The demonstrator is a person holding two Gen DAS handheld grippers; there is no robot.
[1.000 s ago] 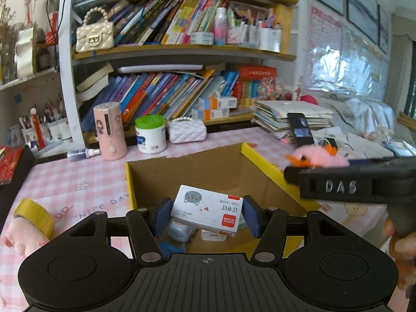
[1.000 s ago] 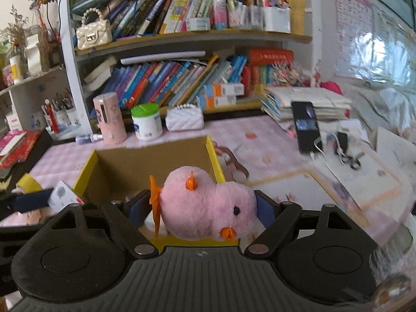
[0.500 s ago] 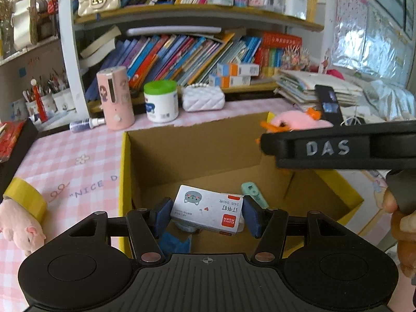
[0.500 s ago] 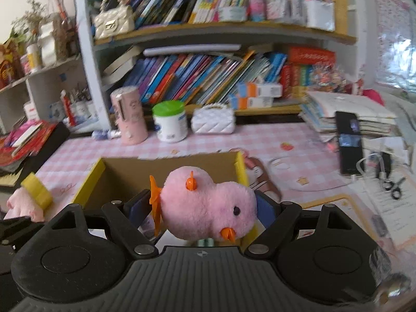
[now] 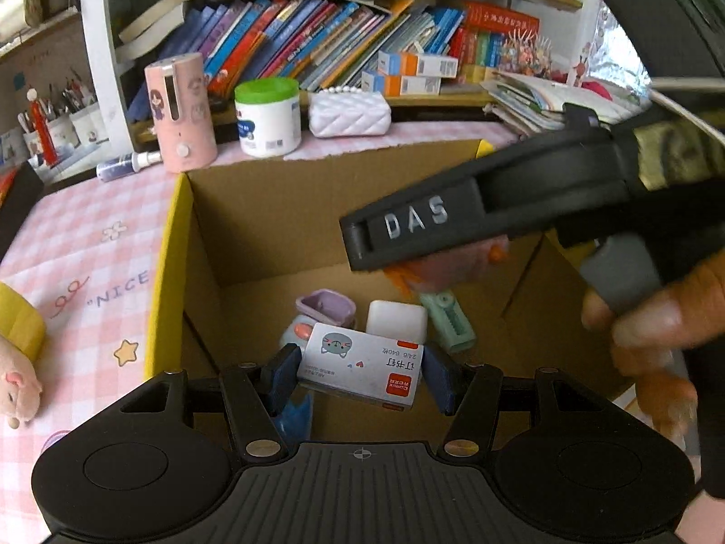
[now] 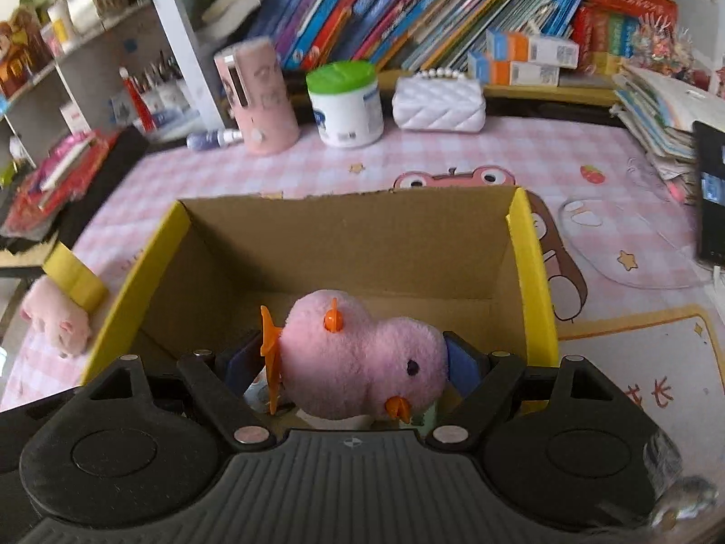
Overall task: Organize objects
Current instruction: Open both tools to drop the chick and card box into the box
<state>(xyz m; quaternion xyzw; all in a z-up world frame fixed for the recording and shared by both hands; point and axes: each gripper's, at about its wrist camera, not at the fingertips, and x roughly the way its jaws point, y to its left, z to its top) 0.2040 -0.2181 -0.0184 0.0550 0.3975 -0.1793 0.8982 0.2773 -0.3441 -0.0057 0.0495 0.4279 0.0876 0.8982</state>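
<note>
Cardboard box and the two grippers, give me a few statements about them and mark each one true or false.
1. The left gripper holds a small staple box over the cardboard box. True.
2. The right gripper is empty. False: it is shut on a pink plush chick.
3. The cardboard box has nothing in it. False: a white eraser, a green correction tape and a small purple item lie on its floor.
4. A green-lidded white jar stands on the table behind the cardboard box. True.
5. A yellow tape roll lies inside the cardboard box. False: it lies on the table beside it.
</note>
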